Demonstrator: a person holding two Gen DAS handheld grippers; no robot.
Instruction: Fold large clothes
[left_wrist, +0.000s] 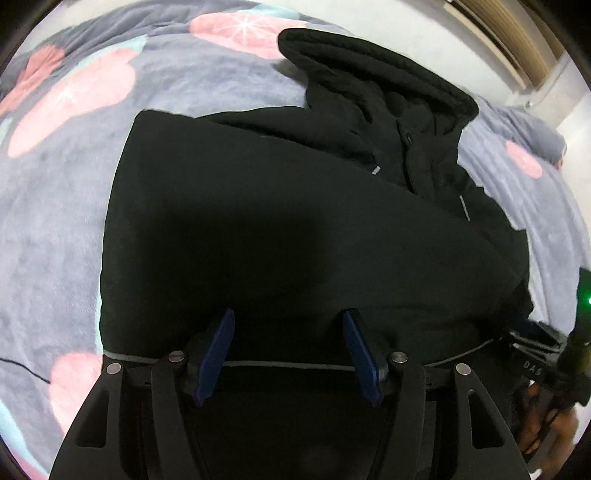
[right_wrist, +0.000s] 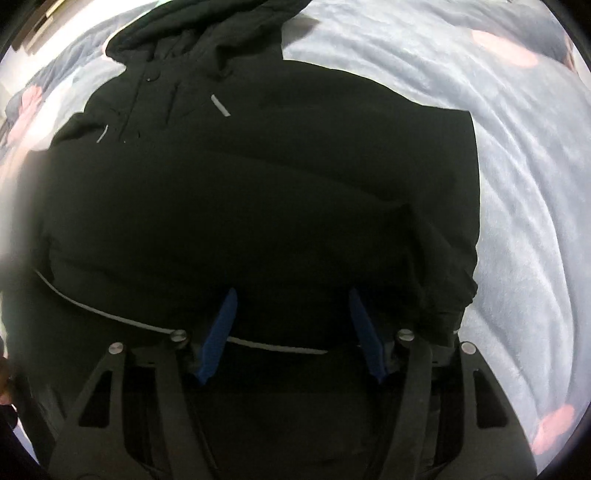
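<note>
A black hooded jacket (left_wrist: 277, 229) lies on the bed, its sides folded in, its hood (left_wrist: 376, 74) at the far end. A thin grey hem line (left_wrist: 280, 363) runs across its near edge. My left gripper (left_wrist: 290, 317) hangs just over that near edge, blue pads apart, nothing pinched between them. In the right wrist view the same jacket (right_wrist: 258, 192) fills the frame, with a gathered cuff (right_wrist: 450, 306) at the right. My right gripper (right_wrist: 291, 295) stands open above the hem line (right_wrist: 277, 347), blue fingers (right_wrist: 221, 325) spread with only flat cloth beneath.
A grey fleece blanket (left_wrist: 66, 221) with pink fruit prints covers the bed under the jacket. The other hand-held gripper with a green light (left_wrist: 576, 325) shows at the right edge of the left wrist view. A pale wall and window frame (left_wrist: 509, 37) lie beyond the bed.
</note>
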